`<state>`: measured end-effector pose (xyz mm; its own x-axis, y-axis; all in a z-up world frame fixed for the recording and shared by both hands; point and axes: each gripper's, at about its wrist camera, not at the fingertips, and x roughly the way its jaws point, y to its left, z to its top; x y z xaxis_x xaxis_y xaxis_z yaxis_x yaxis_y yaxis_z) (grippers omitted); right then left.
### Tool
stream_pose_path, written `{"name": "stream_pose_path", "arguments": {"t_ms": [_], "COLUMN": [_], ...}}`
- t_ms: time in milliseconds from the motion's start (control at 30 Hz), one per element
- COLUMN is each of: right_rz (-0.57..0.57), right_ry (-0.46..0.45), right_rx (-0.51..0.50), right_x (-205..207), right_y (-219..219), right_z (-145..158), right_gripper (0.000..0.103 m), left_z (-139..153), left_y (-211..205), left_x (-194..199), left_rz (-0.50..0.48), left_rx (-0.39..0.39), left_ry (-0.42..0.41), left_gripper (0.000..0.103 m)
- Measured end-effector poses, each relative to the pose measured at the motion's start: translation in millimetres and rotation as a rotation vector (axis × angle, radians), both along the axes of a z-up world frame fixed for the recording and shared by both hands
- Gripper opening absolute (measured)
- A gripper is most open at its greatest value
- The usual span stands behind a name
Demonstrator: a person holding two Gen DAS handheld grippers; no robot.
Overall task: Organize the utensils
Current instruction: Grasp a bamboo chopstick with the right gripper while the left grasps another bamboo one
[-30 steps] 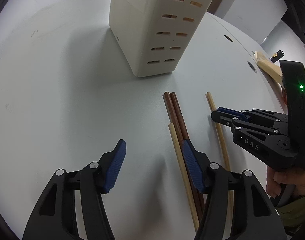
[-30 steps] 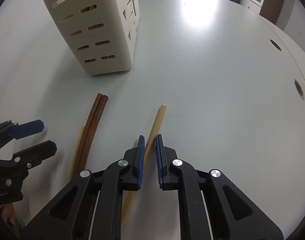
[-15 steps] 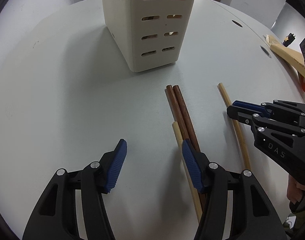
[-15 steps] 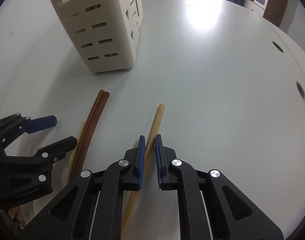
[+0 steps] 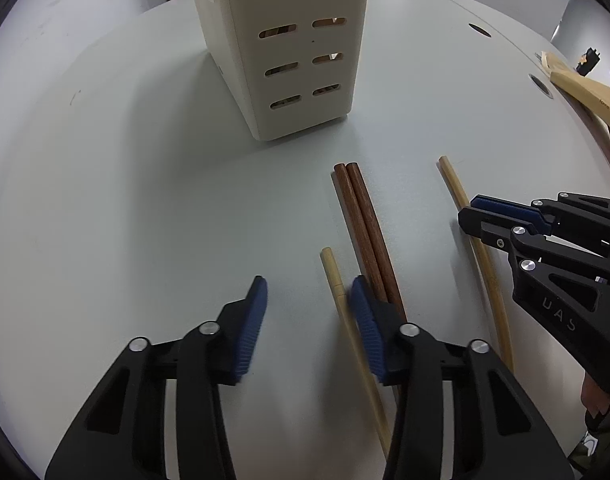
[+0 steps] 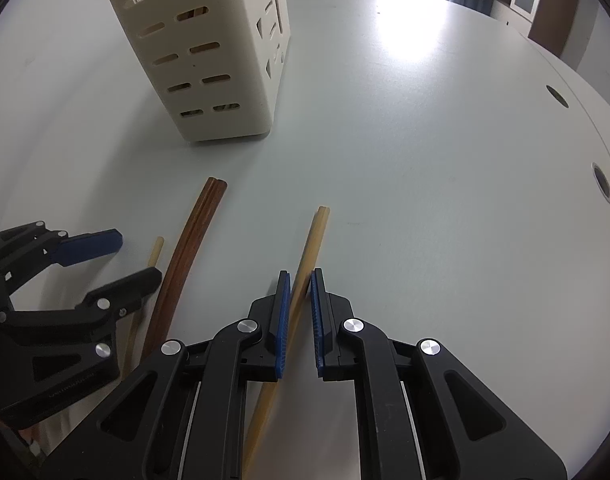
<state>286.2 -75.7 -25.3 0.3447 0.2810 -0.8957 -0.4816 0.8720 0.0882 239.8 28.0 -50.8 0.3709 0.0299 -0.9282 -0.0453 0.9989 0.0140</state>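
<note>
L gripper (image 5: pixel 309 320) was closing round the pale stick (image 5: pixel 347 320) – could snag the brown pair (image 5: pixel 365 232); R gripper (image 6: pixel 301 320) clamped its stick (image 6: pixel 305 264).

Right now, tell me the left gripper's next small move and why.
Probably finish closing on the pale chopstick. The left gripper has its jaws closing with that stick lying between them against one pad, not yet pinched, and the brown pair just outside. The right gripper already pinches the other pale chopstick, and the slotted holder stands beyond.
</note>
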Motion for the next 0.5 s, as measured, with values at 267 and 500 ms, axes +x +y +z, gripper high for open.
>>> {"name": "stream_pose_path", "arguments": {"t_ms": [267,500], "right_rz": [0.018,0.015], "right_ry": [0.006,0.004], "right_rx": [0.008,0.02], "right_x": [2.0,11.0], "right_y": [0.8,-1.9], "right_z": [-2.3,-4.0], "right_gripper": [0.009,0.007], "left_z": [2.6,3.6], "left_y": [-13.8,-17.0], "left_x": [0.5,3.8], "left_rz": [-0.033,-0.035], "left_rx": [0.019,0.043], "left_ry": [0.039,0.033], "left_gripper": [0.009,0.005]}}
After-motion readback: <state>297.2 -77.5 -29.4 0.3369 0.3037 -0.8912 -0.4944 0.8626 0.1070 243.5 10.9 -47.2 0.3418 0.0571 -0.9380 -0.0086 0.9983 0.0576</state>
